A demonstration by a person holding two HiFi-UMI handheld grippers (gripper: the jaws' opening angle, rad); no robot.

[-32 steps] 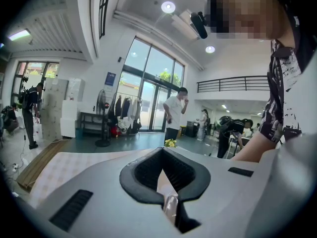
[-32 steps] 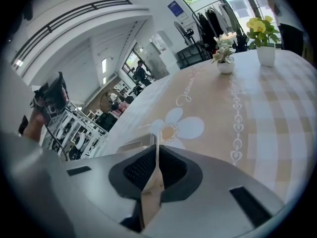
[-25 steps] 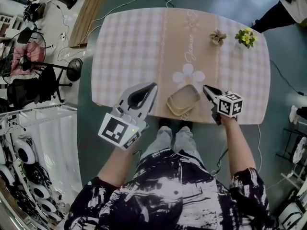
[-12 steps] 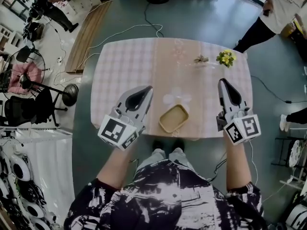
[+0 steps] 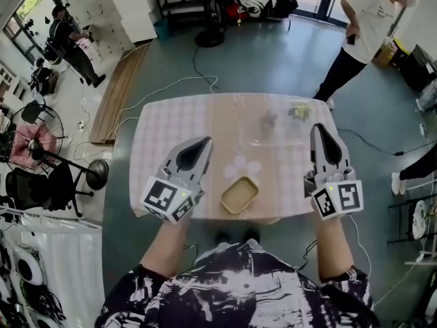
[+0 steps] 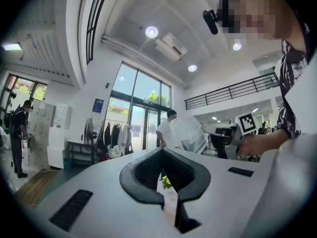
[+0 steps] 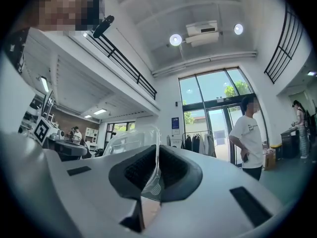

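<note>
Pinching a clear plastic lid [image 7: 130,135] by its rim, the right tongs [image 7: 157,155] are clamped on it above the tabletop [image 5: 171,128]. It looks light, thin, bendy and slick, so the rim is probably the best place to hold it. The left tongs [image 6: 161,155] are together and empty. Below sits a tan tray [image 5: 239,195].

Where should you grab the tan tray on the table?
Probably by its thin raised rim. The tan tray lies flat and open-topped on the table, so the left gripper, empty and on that side, could drop from above onto the wall nearest it, one of its fingers inside and one outside.
</note>
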